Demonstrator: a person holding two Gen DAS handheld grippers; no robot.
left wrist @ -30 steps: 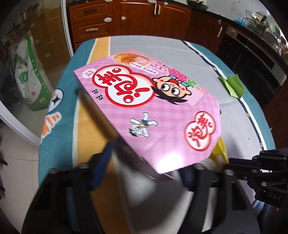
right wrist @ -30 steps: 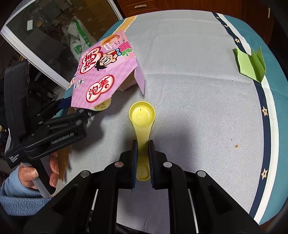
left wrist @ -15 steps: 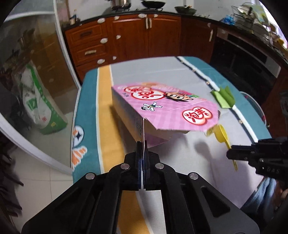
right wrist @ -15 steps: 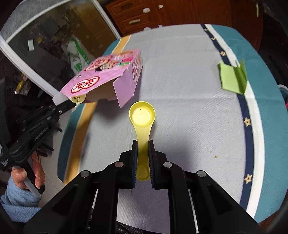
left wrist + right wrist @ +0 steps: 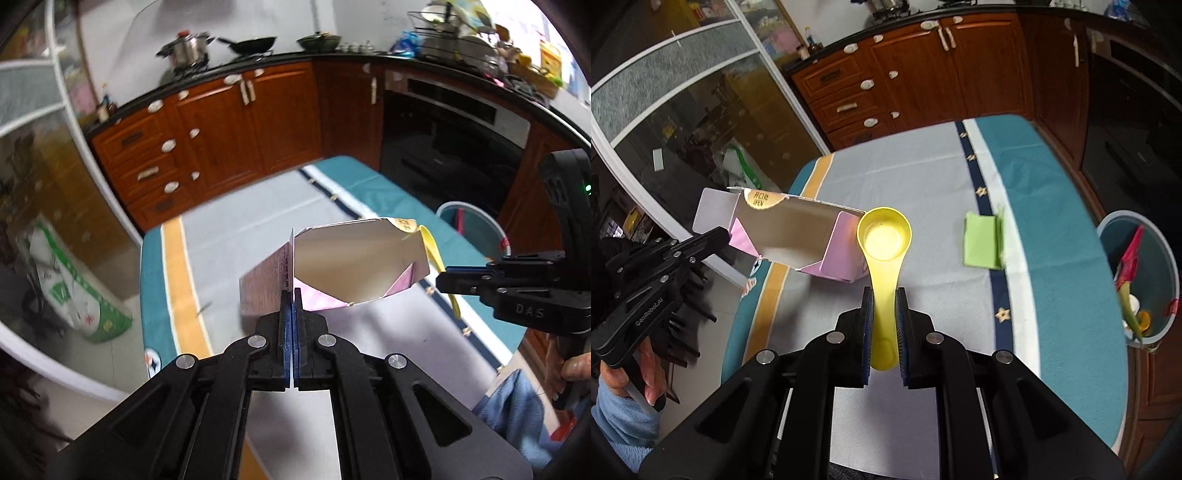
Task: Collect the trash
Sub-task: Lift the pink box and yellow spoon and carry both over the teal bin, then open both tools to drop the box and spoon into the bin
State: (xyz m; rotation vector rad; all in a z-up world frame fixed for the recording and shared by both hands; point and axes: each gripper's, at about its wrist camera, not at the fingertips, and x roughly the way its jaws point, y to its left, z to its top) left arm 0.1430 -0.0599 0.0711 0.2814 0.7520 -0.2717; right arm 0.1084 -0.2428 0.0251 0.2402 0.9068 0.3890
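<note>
Your left gripper [image 5: 293,306] is clamped tight on a thin flap of the pink box [image 5: 354,269], which hangs clear above the table [image 5: 923,177] with its open, silvery inside turned toward the camera. Your right gripper [image 5: 884,314] is closed on the handle of the yellow scoop [image 5: 884,240], also lifted off the cloth, its bowl just beside the box's edge. So you have 2 pieces of trash in hand and neither is binned yet. The bin [image 5: 1137,280] stands on the floor off the right side of the table, already holding some wrappers and scraps, so part of the job looks done. On the table, 1 folded green paper [image 5: 982,240] lies near the blue border stripe, untouched. By my reading, what is left is to carry both held items over to the bin, let them go there, then come back for the green paper.
</note>
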